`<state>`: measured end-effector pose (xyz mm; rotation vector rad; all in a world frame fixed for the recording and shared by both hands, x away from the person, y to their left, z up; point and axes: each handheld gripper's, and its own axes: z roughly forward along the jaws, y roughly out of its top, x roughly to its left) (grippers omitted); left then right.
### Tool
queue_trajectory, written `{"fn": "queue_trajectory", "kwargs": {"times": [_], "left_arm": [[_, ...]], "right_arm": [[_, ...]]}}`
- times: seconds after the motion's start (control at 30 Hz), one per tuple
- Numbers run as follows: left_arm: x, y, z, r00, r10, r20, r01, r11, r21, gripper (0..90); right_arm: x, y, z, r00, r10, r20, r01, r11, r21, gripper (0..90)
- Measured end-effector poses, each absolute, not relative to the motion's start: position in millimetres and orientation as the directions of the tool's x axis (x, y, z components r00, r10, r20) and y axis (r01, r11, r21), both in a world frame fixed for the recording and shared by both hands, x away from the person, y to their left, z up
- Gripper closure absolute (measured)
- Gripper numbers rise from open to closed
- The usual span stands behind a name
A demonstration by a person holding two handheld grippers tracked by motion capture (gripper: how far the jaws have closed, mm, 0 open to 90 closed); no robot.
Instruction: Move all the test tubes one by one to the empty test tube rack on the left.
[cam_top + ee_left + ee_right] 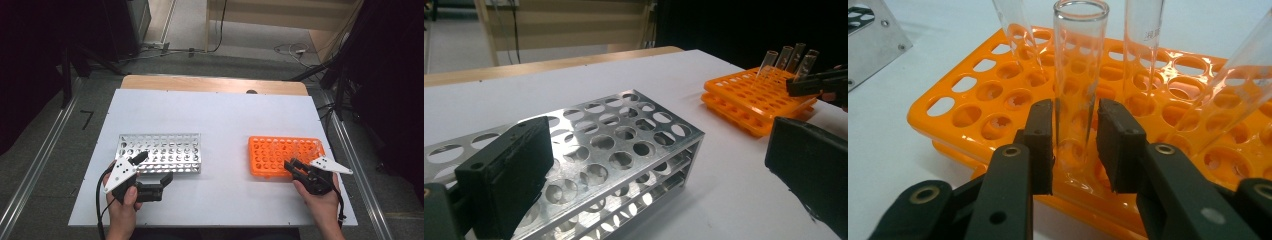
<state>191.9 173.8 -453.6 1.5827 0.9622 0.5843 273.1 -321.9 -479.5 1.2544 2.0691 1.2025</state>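
The test tube [1080, 75] stands upright in the orange rack [973, 117] between the narrowed jaws of the right gripper [1075, 145], seemingly just gripped and not yet lifted, while three tubes wait beyond and the metal rack [624, 140], beside the wide-open left gripper [659, 170], stands empty.

High view: overhead, facing twelve o'clock. Gripper views: low, close; left toward two o'clock. Shared: orange rack [285, 155] [756, 100] [998, 107], metal rack [160, 152] [614, 145].

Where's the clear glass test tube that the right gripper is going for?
The clear glass test tube stands upright in the orange plastic rack, on the table's right, between the right gripper jaws.
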Motion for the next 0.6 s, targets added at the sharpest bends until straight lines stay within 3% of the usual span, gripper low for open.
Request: {"fn": "queue_trajectory", "kwargs": {"times": [0.13,0.6], "left_arm": [[191.8,170.5,-453.7,0.553,0.824,-0.127,0.270,-0.033,0.962,0.0],[189.2,150.2,-444.8,0.623,0.772,-0.123,0.258,-0.055,0.965,0.0]], "right_arm": [[271.1,-321.9,-480.0,-0.502,0.863,0.056,0.477,0.223,0.850,73.7],[252.4,-313.8,-443.1,-0.551,0.834,0.015,0.377,0.233,0.896,74.1]]}}
